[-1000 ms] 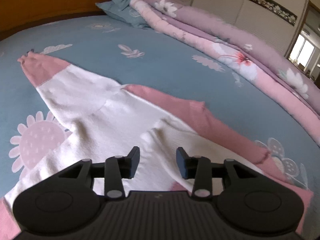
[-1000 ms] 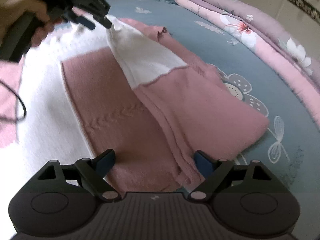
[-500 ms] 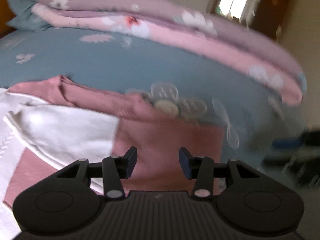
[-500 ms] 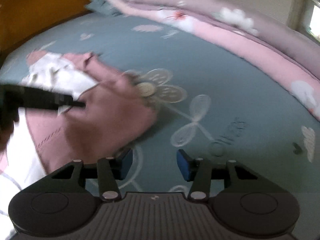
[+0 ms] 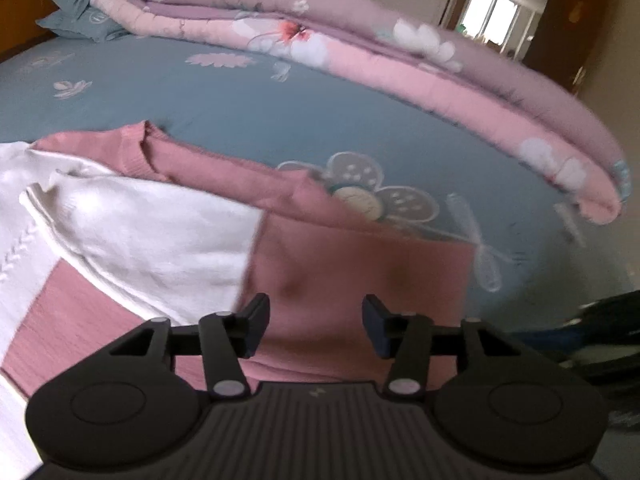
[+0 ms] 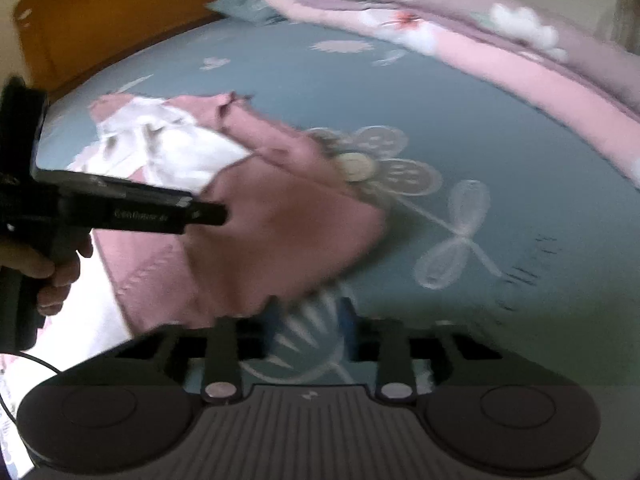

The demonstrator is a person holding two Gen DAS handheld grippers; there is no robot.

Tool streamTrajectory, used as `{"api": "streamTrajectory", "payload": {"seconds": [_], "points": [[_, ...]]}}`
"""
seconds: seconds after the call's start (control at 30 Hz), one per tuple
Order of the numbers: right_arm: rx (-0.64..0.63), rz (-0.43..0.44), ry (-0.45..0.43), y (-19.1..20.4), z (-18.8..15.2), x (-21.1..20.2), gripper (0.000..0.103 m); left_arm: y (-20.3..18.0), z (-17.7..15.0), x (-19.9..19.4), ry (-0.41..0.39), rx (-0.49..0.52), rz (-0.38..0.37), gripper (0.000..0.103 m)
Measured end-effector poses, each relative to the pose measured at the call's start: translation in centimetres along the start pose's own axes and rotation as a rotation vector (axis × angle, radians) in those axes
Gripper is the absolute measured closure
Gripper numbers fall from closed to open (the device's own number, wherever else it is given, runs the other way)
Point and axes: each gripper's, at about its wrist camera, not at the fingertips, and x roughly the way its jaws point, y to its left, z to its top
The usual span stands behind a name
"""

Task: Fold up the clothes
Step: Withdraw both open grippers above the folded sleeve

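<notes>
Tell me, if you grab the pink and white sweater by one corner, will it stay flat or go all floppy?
Probably floppy: the sweater is soft knit, already bent over itself in folds. It would likely sag and unfold if lifted by one corner. It probably won't slide much, since knit tends to cling to the bedsheet.

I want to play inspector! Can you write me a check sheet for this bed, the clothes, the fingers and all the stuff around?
Surface: blue flowered bedsheet.
Job's things: pink and white sweater, partly folded, flat on the sheet.
Clutter: nothing seen.
Grippers: left gripper open over the pink part, nothing held; right gripper just been closing, blurred, nothing between its fingers.
Cables: thin black cable below the hand.
Surroundings: rolled pink quilt, blue pillow, wooden headboard, window.
</notes>
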Motion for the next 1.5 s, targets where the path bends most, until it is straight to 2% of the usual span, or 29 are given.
{"api": "streamTrajectory", "payload": {"seconds": [0.13, 0.2, 0.3, 0.43, 0.6, 0.73, 0.8, 0.9, 0.93, 1.0, 1.07, 1.17, 1.3, 1.43, 1.5], "points": [[-0.026, 0.056, 0.028, 1.4, 0.2, 2.0, 0.083, -1.1, -0.7, -0.9, -0.026, -0.012, -0.069, 0.049], [-0.009, 0.035, 0.006, 0.6, 0.3, 1.7, 0.083, -1.4, -1.1, -0.7, -0.035, -0.013, -0.075, 0.046], [0.042, -0.033, -0.04, -2.0, 1.5, 1.2, 0.083, -1.7, -1.9, 0.2, -0.002, -0.021, -0.098, 0.045], [0.07, -0.056, -0.074, -4.0, 3.3, 2.5, 0.092, -1.8, -3.0, 1.8, 0.078, 0.009, -0.065, 0.045], [0.04, -0.079, -0.024, -4.2, 4.4, 6.9, 0.102, -1.2, -3.8, 1.4, 0.062, 0.005, -0.079, 0.044], [0.028, -0.084, -0.014, -4.3, 4.9, 9.0, 0.103, -1.5, -4.5, 1.4, 0.04, 0.042, -0.067, 0.042], [0.022, -0.087, -0.004, -4.2, 5.3, 9.1, 0.103, -1.5, -4.4, 1.1, 0.04, 0.022, -0.063, 0.042], [0.053, -0.074, -0.005, -4.5, 5.7, 7.9, 0.102, -1.2, -3.9, 0.1, 0.021, -0.021, -0.058, 0.043], [0.057, -0.062, -0.023, -4.3, 5.7, 6.9, 0.097, -1.1, -3.8, -0.2, 0.007, -0.03, -0.055, 0.042], [0.045, -0.028, -0.033, -3.6, 5.4, 5.9, 0.096, -0.6, -4.0, -0.4, -0.01, -0.038, -0.06, 0.04], [0.039, 0.003, -0.028, -2.7, 5.2, 5.7, 0.095, 0.0, -4.4, 0.1, 0.01, -0.053, -0.072, 0.04], [0.034, -0.014, 0.044, -1.9, 4.3, 8.1, 0.095, 0.2, -4.7, 0.2, 0.011, -0.027, -0.079, 0.039], [0.067, -0.008, 0.025, -1.6, 4.5, 7.5, 0.095, 0.6, -4.3, -1.2, 0.006, -0.083, -0.08, 0.039], [0.128, 0.061, -0.012, -1.3, 4.3, 5.6, 0.094, 1.4, -4.5, -1.9, 0.014, -0.088, -0.037, 0.038], [0.117, 0.065, 0.03, -0.7, 3.6, 6.6, 0.093, 2.1, -4.7, -1.9, 0.031, -0.117, -0.014, 0.038]]}}
